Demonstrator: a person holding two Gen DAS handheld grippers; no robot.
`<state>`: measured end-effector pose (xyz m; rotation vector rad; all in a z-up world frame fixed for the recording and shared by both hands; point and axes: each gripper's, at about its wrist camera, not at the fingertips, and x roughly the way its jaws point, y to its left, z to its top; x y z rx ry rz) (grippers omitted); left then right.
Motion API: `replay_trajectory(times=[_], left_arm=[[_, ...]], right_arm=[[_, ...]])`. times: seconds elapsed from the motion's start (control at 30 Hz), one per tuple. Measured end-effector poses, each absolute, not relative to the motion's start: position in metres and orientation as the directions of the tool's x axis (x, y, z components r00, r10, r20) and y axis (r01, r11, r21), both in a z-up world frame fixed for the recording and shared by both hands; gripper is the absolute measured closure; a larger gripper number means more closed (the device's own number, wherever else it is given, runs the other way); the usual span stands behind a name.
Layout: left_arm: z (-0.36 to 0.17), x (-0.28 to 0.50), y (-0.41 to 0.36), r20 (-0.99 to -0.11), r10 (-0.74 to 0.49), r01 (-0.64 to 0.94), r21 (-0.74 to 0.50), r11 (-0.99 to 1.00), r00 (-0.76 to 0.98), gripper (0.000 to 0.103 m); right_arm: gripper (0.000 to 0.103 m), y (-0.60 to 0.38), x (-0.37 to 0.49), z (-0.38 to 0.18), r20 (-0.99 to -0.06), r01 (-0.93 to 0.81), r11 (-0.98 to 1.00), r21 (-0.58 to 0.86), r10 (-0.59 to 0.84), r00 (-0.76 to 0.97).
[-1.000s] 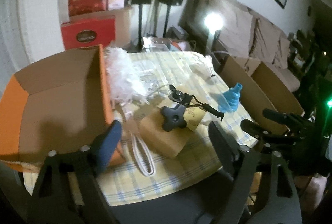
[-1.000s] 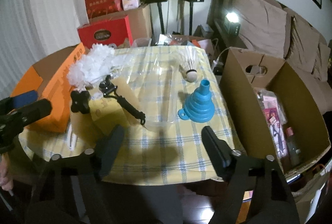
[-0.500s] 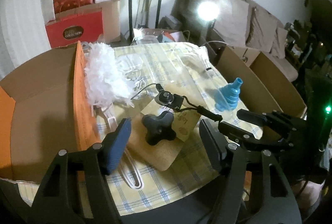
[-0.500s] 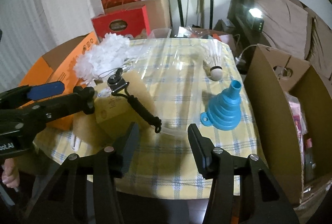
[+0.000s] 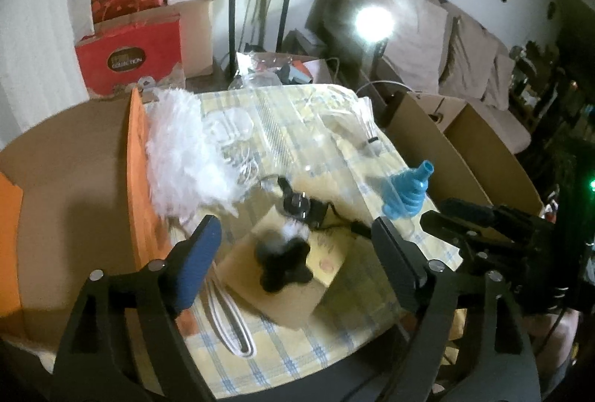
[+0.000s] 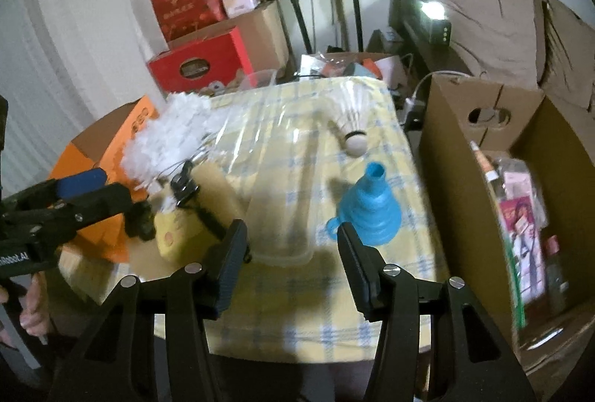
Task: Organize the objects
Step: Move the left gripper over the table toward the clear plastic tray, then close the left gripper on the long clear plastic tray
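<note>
The left gripper (image 5: 293, 253) is empty, its jaws spread wide above the near left part of the table (image 5: 297, 357). A black star-shaped knob (image 5: 283, 266) lies between the two fingers in the left wrist view; contact cannot be determined. The knob rests on a tan sponge block (image 5: 286, 294) bearing a yellow tag (image 5: 329, 253). A white cable loop (image 5: 232, 324) lies just beside the block, toward the near edge. Beyond the knob sits a black clip with a cord (image 5: 303, 206), partly blurred. A white feathery bundle (image 5: 182, 156) lies against the orange-sided cardboard box (image 5: 74, 201) at the left of the table.

The right gripper (image 6: 292, 259) is also empty, with its jaws moderately open. It hovers over the near centre of the checked tablecloth, above a clear plastic container (image 6: 279, 219) lying on its side. A blue collapsible funnel (image 6: 366, 206) stands just to the right of the fingers, spout upward. A white shuttlecock (image 6: 349, 121) lies farther back on the cloth. An open cardboard box (image 6: 483, 141) stands beside the right edge of the table and holds assorted packets. A hand (image 6: 31, 305) grips the left tool at the lower left of the right wrist view.
</note>
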<state>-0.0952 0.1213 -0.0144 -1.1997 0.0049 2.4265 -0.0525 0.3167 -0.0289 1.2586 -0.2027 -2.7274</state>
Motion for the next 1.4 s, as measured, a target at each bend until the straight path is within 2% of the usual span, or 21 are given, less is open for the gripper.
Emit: replay_trajectory(times=[0.03,0.13,0.33,0.53,0.67,1.0,1.07,1.13,1.37,1.4], left_arm=[[-0.012,-0.101,0.123,-0.765,0.375,-0.382,-0.183,-0.906,-0.524,0.016],[-0.006,-0.122,0.128,-0.783,0.387,-0.374,-0.213,-0.903,-0.487,0.014],[0.003,-0.175,0.14,-0.815,0.368,-0.318,-0.24,-0.917,-0.448,0.009],[-0.004,-0.224,0.162,-0.859,0.221,-0.262,-0.106,-0.959,-0.461,0.009],[-0.021,-0.252,0.176,-0.893,0.176,-0.249,-0.075,-0.966,-0.414,0.009],[-0.059,-0.298,0.203,-0.936,0.158,-0.236,-0.085,-0.968,-0.313,0.01],[-0.065,-0.302,0.207,-0.94,0.141,-0.24,-0.067,-0.968,-0.309,0.012],[-0.071,-0.305,0.212,-0.946,0.12,-0.247,-0.044,-0.968,-0.301,0.022],[-0.085,-0.309,0.223,-0.955,0.097,-0.271,-0.018,-0.962,-0.28,0.023],[-0.087,-0.309,0.224,-0.957,0.093,-0.273,-0.015,-0.962,-0.274,0.026]], right_arm=[[0.045,0.318,-0.058,-0.026,-0.749,0.061,-0.984,0.166,-0.166,-0.642],[0.035,0.319,-0.075,-0.02,-0.763,0.062,-0.987,0.145,-0.152,-0.629],[0.028,0.313,-0.113,-0.02,-0.79,0.079,-0.988,0.134,-0.154,-0.593],[0.023,0.304,-0.14,-0.034,-0.824,0.08,-0.991,0.112,-0.137,-0.55],[0.022,0.307,-0.153,-0.045,-0.834,0.07,-0.985,0.158,-0.171,-0.525],[0.022,0.306,-0.167,-0.058,-0.851,0.053,-0.986,0.158,-0.163,-0.499],[0.022,0.306,-0.169,-0.059,-0.854,0.05,-0.987,0.151,-0.156,-0.496],[0.022,0.306,-0.169,-0.059,-0.856,0.044,-0.989,0.138,-0.142,-0.498],[0.023,0.303,-0.171,-0.061,-0.864,0.059,-0.993,0.099,-0.115,-0.491],[0.023,0.303,-0.171,-0.06,-0.864,0.061,-0.993,0.097,-0.115,-0.49]])
